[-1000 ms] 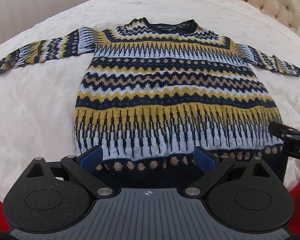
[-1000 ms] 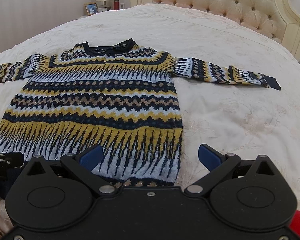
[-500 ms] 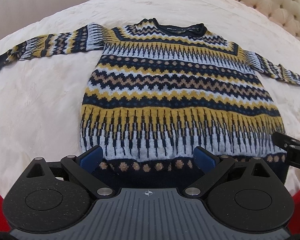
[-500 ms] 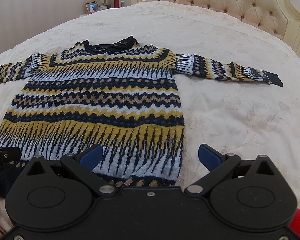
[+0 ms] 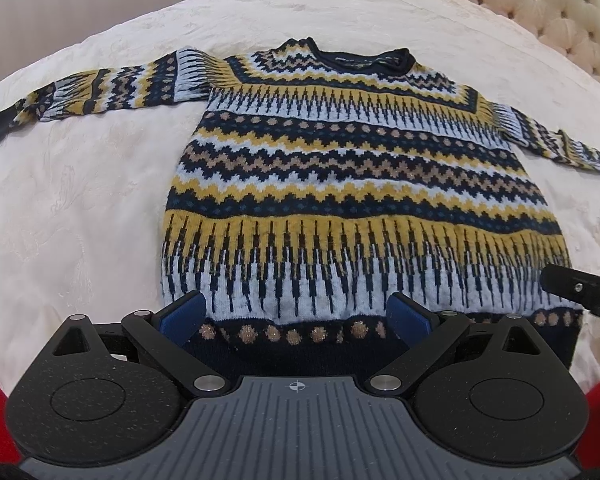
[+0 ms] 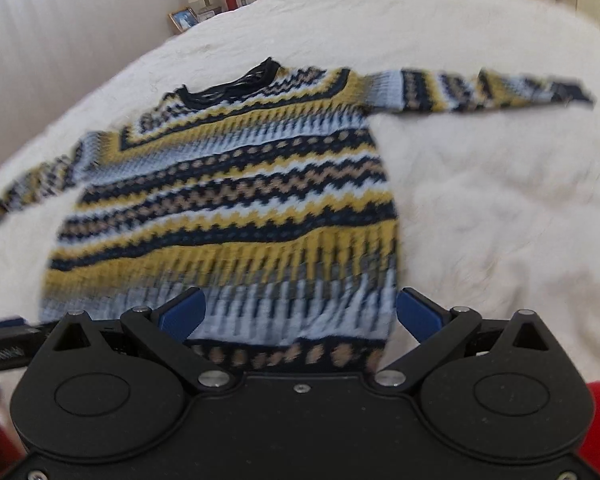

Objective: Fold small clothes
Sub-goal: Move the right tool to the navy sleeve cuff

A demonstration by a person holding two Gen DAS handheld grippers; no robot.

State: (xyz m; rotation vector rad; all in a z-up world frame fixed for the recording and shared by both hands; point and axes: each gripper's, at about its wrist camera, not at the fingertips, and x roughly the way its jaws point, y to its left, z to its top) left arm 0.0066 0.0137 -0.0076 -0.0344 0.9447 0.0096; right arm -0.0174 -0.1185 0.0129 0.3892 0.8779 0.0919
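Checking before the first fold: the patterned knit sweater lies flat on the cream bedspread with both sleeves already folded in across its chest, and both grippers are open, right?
Not quite. The patterned knit sweater does lie flat on the cream bedspread, but both sleeves are spread straight out to the sides, as the left wrist view shows. The left gripper and right gripper are open.

Chunky knitted wool-like sweater (image 5: 360, 184) lies on a matt, faintly embossed cloth bedspread (image 5: 80, 220).
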